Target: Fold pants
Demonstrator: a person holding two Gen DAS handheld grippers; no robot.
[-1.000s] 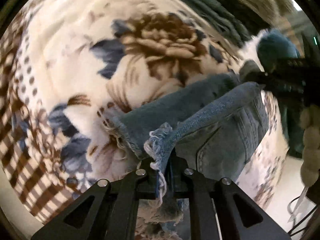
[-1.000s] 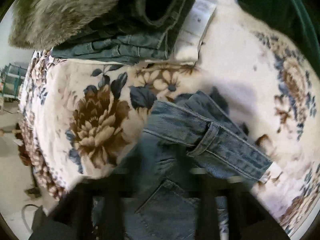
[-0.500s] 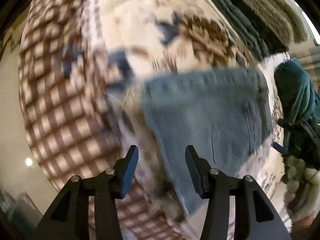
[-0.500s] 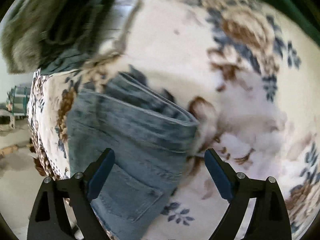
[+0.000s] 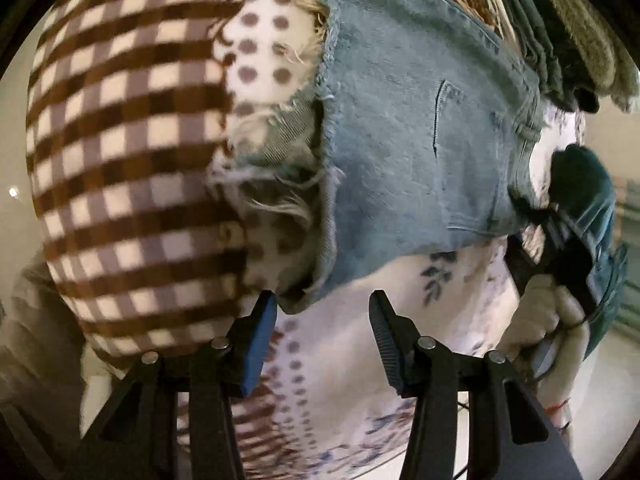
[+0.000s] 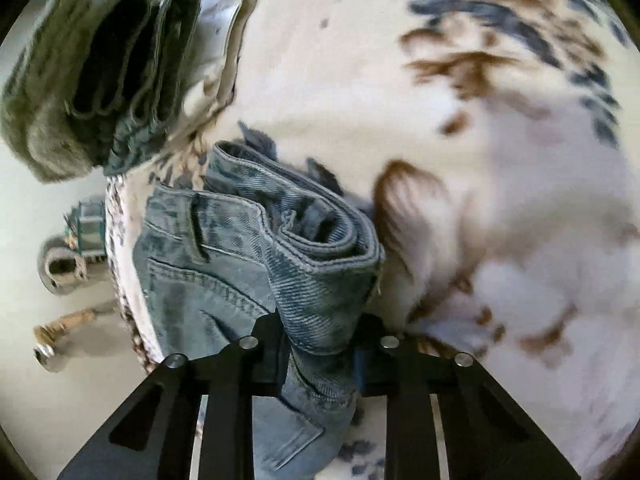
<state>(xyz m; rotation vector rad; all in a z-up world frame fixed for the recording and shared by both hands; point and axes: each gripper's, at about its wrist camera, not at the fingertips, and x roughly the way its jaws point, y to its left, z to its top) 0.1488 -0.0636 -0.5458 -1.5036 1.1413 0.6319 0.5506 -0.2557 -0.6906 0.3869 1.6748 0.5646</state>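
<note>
Right wrist view: right gripper clamps folded jeans near the blanket's edge; left gripper gapes empty.

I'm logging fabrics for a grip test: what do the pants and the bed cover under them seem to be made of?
The pants look like washed blue denim: twill ribbing, contrast stitching and a frayed hem. The bed cover seems a plush fleece blanket, matte and fuzzy, printed with flowers and checks; the fibre itself can't be told.

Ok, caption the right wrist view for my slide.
Right hand-held gripper clamped on folded denim pants lying on a floral blanket, with stacked folded clothes behind.
</note>
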